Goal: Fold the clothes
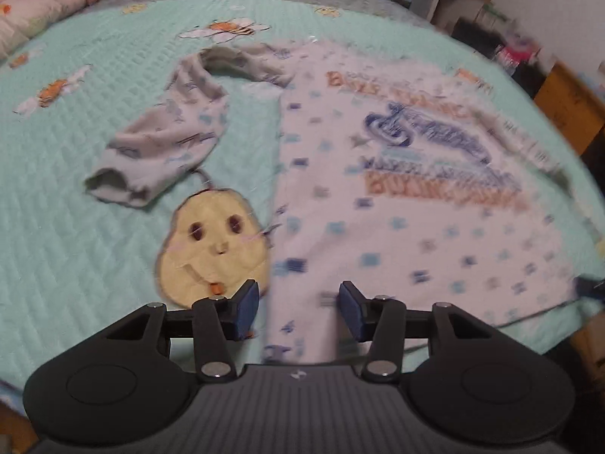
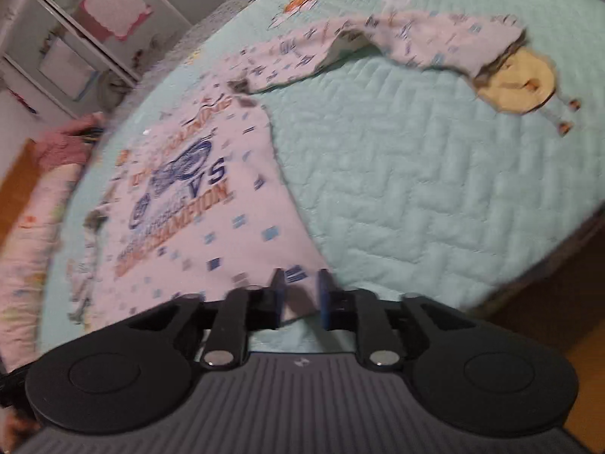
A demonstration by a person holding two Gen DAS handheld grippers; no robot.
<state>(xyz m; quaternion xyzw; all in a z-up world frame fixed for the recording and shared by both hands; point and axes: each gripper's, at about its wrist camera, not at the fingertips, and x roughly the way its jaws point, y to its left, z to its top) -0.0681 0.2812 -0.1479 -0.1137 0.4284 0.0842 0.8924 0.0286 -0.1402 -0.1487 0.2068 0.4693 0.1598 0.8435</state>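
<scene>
Your left gripper hovers with fingers wide apart over the hem of the long-sleeved printed shirt — spread flat on the quilted bed. Your right gripper has fingers slightly apart, straddling the hem corner — not clamped.

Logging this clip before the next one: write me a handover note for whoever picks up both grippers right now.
Left gripper: open, at the shirt's bottom hem, holding nothing.
Right gripper: open, narrower gap, at the hem's other corner.
Shirt lies flat, print up, on the green bedspread; one sleeve is stretched out sideways.
Done: spreading only.
Left: every fold, sleeves first.
</scene>
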